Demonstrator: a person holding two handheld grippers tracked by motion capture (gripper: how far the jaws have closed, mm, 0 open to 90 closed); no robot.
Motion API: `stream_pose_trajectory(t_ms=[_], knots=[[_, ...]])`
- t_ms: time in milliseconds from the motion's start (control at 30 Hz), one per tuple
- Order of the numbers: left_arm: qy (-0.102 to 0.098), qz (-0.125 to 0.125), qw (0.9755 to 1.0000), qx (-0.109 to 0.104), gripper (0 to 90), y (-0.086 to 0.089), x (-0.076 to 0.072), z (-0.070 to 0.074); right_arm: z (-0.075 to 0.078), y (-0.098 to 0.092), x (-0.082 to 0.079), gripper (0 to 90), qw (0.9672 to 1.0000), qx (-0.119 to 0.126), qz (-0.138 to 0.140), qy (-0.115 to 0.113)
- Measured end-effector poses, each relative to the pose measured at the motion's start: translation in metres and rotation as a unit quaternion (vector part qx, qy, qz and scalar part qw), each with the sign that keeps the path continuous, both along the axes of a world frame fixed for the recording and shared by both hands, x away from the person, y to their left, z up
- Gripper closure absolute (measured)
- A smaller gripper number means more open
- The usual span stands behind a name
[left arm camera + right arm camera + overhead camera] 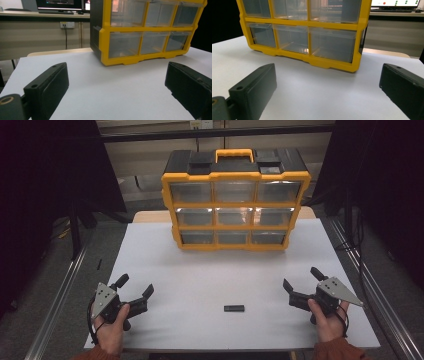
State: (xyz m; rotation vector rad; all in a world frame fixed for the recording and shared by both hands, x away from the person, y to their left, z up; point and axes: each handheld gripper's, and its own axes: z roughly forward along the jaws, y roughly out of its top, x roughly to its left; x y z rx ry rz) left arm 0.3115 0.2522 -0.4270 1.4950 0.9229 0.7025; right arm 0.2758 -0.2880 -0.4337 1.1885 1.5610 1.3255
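A yellow and black drawer cabinet [235,202] with clear drawers stands upright at the far middle of the white table [200,270]; it also appears as the cabinet [147,32] and the cabinet [307,30] in the gripper views. A small black block [234,308] lies flat near the front edge. My left gripper [136,286] rests at the front left, open, jaws wide with nothing between them [117,90]. My right gripper [302,279] sits at the front right, open and empty too [327,92]. Both point toward the cabinet.
Bare white tabletop stretches between the grippers and the cabinet. Metal rails [60,295] run along both sides of the table. A desk with monitors [60,5] stands behind, past the table's far edge.
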Motion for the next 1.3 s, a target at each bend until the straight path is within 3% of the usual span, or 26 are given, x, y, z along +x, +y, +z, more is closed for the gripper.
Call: stream_pose_trajectory(t_ms=[733, 1300], knots=[[0.002, 0.001, 1.0, 0.004, 2.6, 0.0, 0.0, 0.0, -0.001, 0.002, 0.0, 0.2, 1.0, 0.002, 0.006, -0.001], [0.003, -0.003, 1.0, 0.005, 2.6, -0.001, -0.001, -0.001, -0.002, 0.018, 0.008, 0.0, 0.9994, -0.024, 0.026, -0.002]])
